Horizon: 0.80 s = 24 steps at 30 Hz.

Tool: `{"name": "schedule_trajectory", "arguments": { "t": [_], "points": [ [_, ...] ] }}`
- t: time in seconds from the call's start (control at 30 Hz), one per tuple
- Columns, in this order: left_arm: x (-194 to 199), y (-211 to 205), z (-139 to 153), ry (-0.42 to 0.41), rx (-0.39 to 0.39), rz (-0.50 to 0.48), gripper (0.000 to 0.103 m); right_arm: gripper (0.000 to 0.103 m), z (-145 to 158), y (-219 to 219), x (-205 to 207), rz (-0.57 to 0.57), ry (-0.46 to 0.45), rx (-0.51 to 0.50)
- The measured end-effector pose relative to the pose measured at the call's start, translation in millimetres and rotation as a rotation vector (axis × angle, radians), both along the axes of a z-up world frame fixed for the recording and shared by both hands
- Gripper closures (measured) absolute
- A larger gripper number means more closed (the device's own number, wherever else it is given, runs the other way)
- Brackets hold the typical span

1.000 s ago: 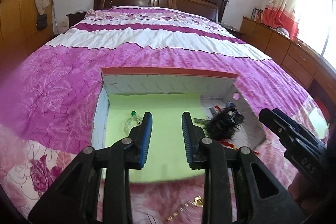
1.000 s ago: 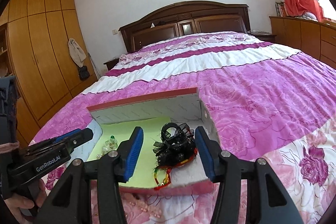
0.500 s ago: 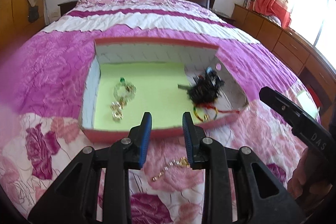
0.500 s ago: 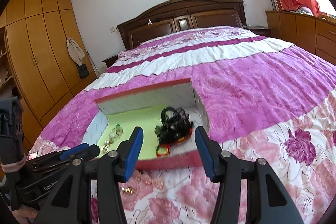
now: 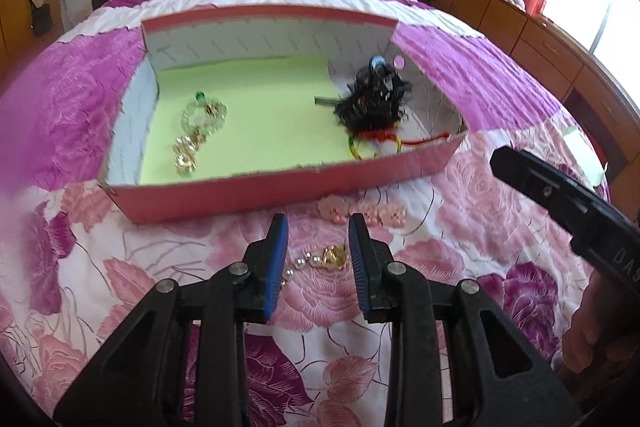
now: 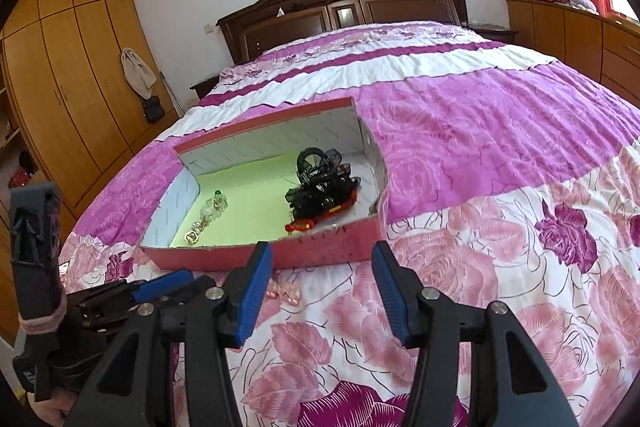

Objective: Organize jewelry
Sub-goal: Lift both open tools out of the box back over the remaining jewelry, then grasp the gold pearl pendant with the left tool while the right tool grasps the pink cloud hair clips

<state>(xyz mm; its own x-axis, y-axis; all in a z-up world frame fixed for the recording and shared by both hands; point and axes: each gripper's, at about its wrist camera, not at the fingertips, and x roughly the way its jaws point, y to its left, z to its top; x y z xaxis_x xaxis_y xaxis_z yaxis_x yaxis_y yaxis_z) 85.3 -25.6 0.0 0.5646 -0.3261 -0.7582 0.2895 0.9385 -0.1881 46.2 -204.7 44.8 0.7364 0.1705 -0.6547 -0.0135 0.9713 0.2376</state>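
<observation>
My left tongs hang open just over the gold-and-pearl chain on the bedspread, nothing pinched. It looks light, floppy and slippery, so I'd grab the chunky gold charm, not the beads; its tail hides behind a pad. My right tongs are open and empty too. Little pink pieces are blurry. Beyond sits the red box.

A red box sits on the floral bedspread. It holds a black hair claw. The right gripper hovers open before it.
</observation>
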Motion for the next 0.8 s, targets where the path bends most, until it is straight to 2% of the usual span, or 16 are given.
{"name": "schedule_trajectory", "arguments": {
  "t": [0.2, 0.57, 0.8],
  "points": [
    [-0.7, -2.8, -11.3, 0.033, 0.028, -0.015, 0.073, 0.048, -7.8, -1.6, 2.5, 0.002, 0.026, 0.011],
    [-5.0, -17.1, -25.3, 0.07, 0.071, -0.097, 0.073, 0.048, -16.6, -5.4, 4.7, 0.001, 0.058, 0.034],
    [-2.1, -21.6, -32.5, 0.071, 0.094, -0.12, 0.077, 0.048, -19.0, -6.9, 5.4, -0.004, 0.064, 0.047]
  ]
}}
